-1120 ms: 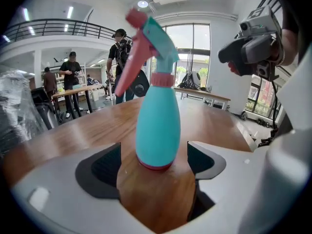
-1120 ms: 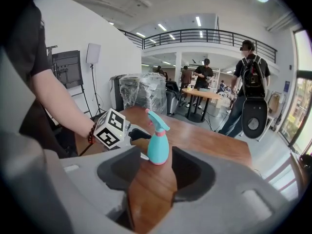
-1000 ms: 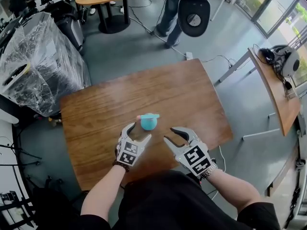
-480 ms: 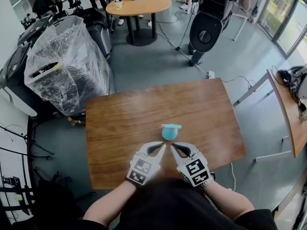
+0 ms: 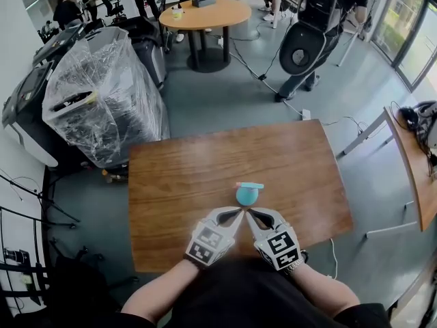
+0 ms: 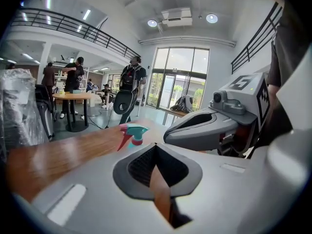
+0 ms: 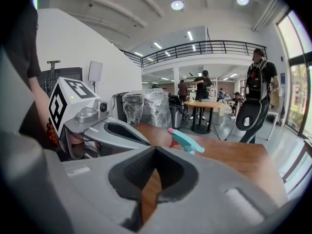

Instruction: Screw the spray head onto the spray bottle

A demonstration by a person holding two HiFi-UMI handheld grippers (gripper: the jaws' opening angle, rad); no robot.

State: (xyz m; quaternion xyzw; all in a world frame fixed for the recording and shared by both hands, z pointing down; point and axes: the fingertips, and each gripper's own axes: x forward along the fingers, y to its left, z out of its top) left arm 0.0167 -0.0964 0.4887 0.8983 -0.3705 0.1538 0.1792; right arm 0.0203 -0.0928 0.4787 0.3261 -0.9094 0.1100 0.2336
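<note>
A turquoise spray bottle point(image 5: 247, 196) stands upright on the wooden table point(image 5: 184, 176), its teal spray head point(image 5: 249, 185) with a pink nozzle on top. The spray head point(image 6: 132, 132) shows past the left jaws, and the spray head point(image 7: 187, 141) shows again past the right jaws. My left gripper point(image 5: 237, 211) and right gripper point(image 5: 250, 212) hover side by side just short of the bottle, tips nearly meeting. Both are shut with nothing between the jaws; the left jaws have just been closing on nothing. The right gripper point(image 6: 209, 128) appears in the left gripper view, the left gripper point(image 7: 112, 130) in the right.
A plastic-wrapped machine point(image 5: 102, 94) stands beyond the table's far left corner. Farther back are a round table point(image 5: 205, 12) and a person with a backpack point(image 5: 307, 39). Another desk point(image 5: 410, 162) lies to the right.
The left gripper, earlier open around the bottle, has let go and drawn back. Both grippers have shut and come together near the table's front edge. The bottle stays standing.
</note>
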